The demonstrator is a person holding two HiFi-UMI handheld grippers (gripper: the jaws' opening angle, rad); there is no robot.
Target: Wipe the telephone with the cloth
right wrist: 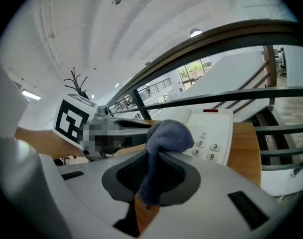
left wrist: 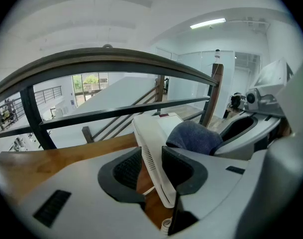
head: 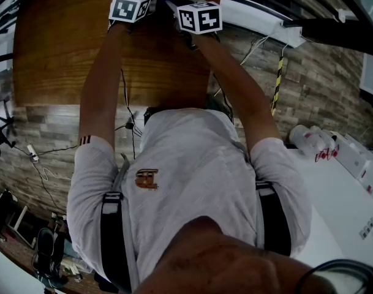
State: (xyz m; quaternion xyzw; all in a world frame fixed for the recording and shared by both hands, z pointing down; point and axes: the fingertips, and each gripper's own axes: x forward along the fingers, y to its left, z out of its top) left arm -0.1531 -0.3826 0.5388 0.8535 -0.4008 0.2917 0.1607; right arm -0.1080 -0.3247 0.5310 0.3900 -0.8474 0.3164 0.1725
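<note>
- The left gripper [left wrist: 151, 167] fills the foreground of its own view. Its two dark pads are closed on the near edge of the white telephone [left wrist: 158, 128], which stands tilted up on that edge between them.
- The right gripper [right wrist: 150, 176] is clamped on a blue-grey cloth [right wrist: 166, 136]. A tail of the fabric hangs down between the pads, and the rest bulges out above them in a rounded wad.
- That wad rests on the face of the telephone [right wrist: 218, 128], just left of the number keys [right wrist: 206, 149]. A small red patch shows at the top edge of the housing.
- In the left gripper view the cloth [left wrist: 193, 136] lies against the telephone's upper side, with the right gripper [left wrist: 251, 128] just behind it.
- In the right gripper view the left gripper [right wrist: 119, 133] sits close on the left, and its marker cube [right wrist: 74, 118] faces the lens.
- The telephone is on a wooden table [head: 70, 48], at the far edge.
- Past the table runs a dark railing [left wrist: 116, 63], with a bright hall and windows behind it.
- In the head view both arms reach out over the table and the two marker cubes [head: 130, 6] [head: 199, 17] sit side by side. A grey shirt [head: 192, 176] fills the lower part of the frame.
</note>
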